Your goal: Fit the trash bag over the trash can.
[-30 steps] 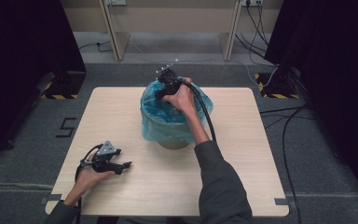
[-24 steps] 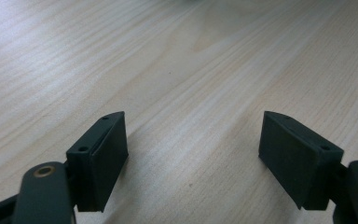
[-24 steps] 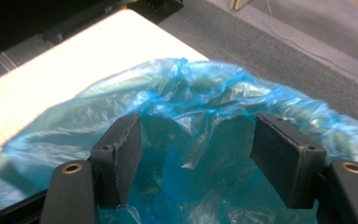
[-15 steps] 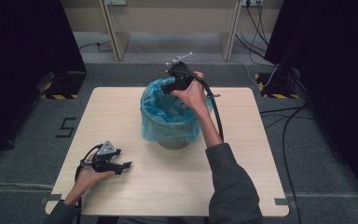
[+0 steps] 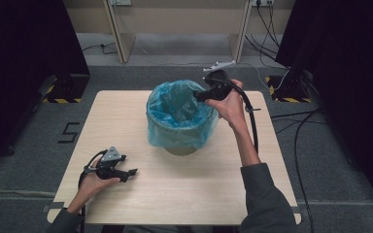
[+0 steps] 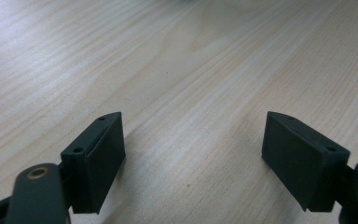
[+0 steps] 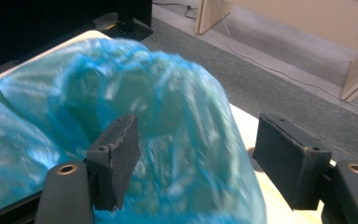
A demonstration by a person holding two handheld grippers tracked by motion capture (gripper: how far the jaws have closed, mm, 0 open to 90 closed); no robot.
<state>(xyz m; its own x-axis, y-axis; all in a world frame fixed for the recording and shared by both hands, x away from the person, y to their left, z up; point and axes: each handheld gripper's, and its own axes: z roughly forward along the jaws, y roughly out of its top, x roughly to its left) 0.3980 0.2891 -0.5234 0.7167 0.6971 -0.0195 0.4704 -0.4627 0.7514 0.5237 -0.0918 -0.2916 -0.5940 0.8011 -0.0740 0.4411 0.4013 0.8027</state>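
Bin (image 5: 180,151): a round container standing near the middle of the worktop (image 5: 141,199); you see little of its wall, since the liner hangs over it.
Liner (image 5: 175,133): thin blue plastic, translucent and crinkled, folded over the bin's rim and draping loosely down its outside; the mouth stands open.
Worktop: pale wood with a fine straight grain, rectangular with rounded corners, the bin sitting on it.
Your right gripper (image 5: 199,95): held above the bin's rim on its right side, pointing in over the liner's mouth; black, with a grey three-cornered plate on top and a cable looping down past your forearm.
Right fingers (image 7: 114,161): flat black blocks with worn edges, standing wide apart; the liner's bulging blue film shows between them, but the pads do not press on it.
Your left gripper (image 5: 126,173): resting low on the worktop, well to the near left of the bin.
Left fingers (image 6: 95,161): smooth black rectangular blocks, spread wide, bare wood grain between them.
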